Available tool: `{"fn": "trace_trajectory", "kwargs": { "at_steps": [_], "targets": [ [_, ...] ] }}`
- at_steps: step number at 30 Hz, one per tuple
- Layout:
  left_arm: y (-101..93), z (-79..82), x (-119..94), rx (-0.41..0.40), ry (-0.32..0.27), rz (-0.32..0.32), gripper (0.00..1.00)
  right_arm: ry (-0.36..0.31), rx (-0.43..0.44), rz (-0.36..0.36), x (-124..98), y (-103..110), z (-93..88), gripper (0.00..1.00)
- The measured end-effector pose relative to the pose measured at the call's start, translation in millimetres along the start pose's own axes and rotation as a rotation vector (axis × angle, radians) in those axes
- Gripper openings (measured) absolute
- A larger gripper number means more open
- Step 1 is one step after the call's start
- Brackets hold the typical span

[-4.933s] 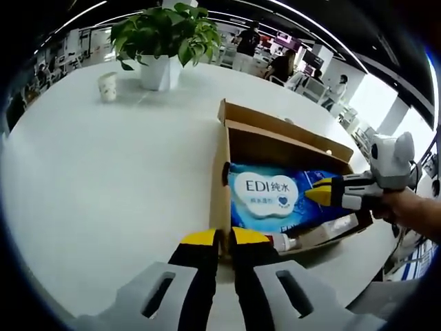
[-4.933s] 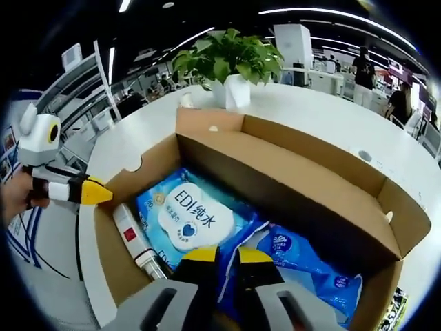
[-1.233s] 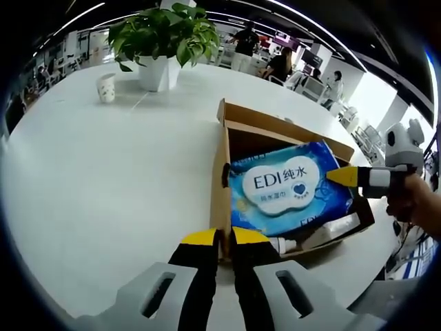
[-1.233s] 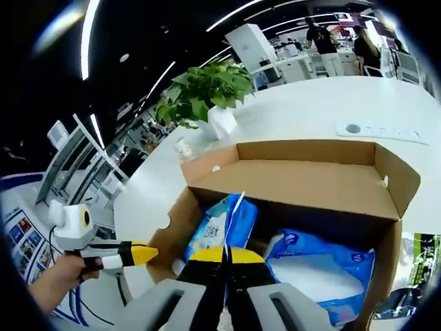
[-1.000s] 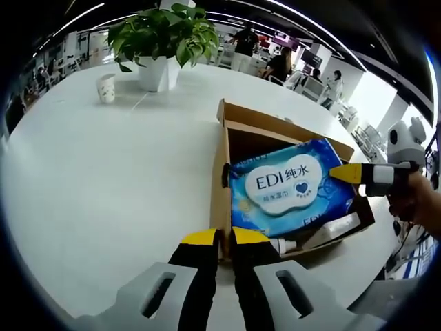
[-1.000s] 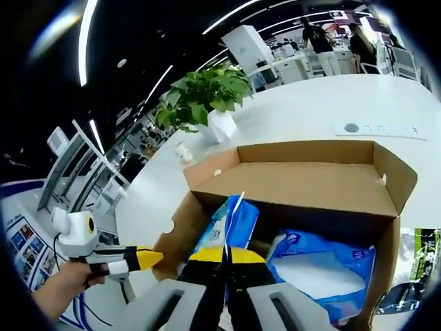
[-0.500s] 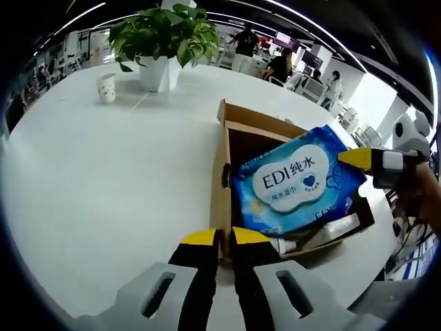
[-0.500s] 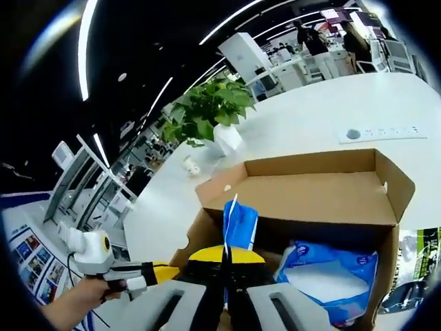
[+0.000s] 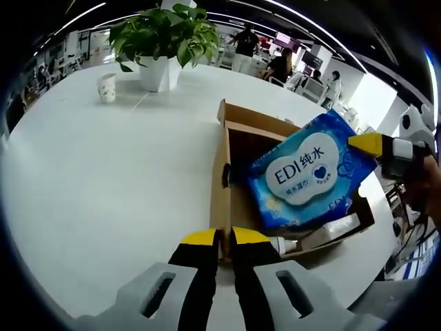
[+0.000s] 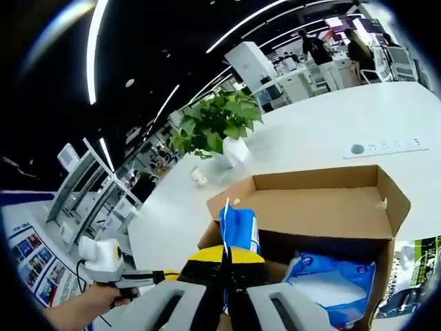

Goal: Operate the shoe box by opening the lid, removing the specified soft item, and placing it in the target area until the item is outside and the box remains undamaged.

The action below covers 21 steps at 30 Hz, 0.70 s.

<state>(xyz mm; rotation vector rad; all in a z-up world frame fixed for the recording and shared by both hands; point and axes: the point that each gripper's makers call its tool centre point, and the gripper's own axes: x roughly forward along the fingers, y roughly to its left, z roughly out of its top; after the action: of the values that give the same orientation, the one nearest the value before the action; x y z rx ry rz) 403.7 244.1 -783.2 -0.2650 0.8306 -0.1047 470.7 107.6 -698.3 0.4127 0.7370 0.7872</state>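
An open cardboard shoe box [image 9: 275,123] lies on a white round table [image 9: 103,172]. My left gripper [image 9: 224,238] is shut on the box's near side wall. My right gripper [image 9: 375,145] comes in from the right, shut on a corner of a blue soft wipes pack [image 9: 310,176] that hangs tilted above the box. In the right gripper view, my right gripper [image 10: 224,256] pinches the pack's edge [image 10: 238,231] over the box [image 10: 310,200]. A second blue pack [image 10: 331,276] lies inside. A hand holds the left gripper [image 10: 157,277] at the lower left.
A white tube [image 9: 303,240] lies along the box's near end. A potted plant [image 9: 165,34] and a paper cup [image 9: 108,86] stand at the table's far side. A power strip [image 10: 382,146] lies beyond the box. People sit in the background.
The right gripper has lifted the blue wipes pack up and out of the box, from lying flat inside to hanging tilted above it. The left gripper has stayed clamped on the box wall.
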Motion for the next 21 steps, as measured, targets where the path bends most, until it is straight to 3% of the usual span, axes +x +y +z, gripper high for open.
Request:
{"fn": "trace_trajectory", "kwargs": {
  "at_steps": [7, 21],
  "targets": [
    [-0.8, -0.3, -0.4, 0.0, 0.0, -0.001, 0.05, 0.003, -0.001, 0.002, -7.4, 0.5, 2.1, 0.0],
    [-1.0, -0.7, -0.4, -0.003, 0.0, -0.003, 0.05, -0.054, 0.034, 0.014, -32.2, 3.3, 20.4, 0.0]
  ]
}}
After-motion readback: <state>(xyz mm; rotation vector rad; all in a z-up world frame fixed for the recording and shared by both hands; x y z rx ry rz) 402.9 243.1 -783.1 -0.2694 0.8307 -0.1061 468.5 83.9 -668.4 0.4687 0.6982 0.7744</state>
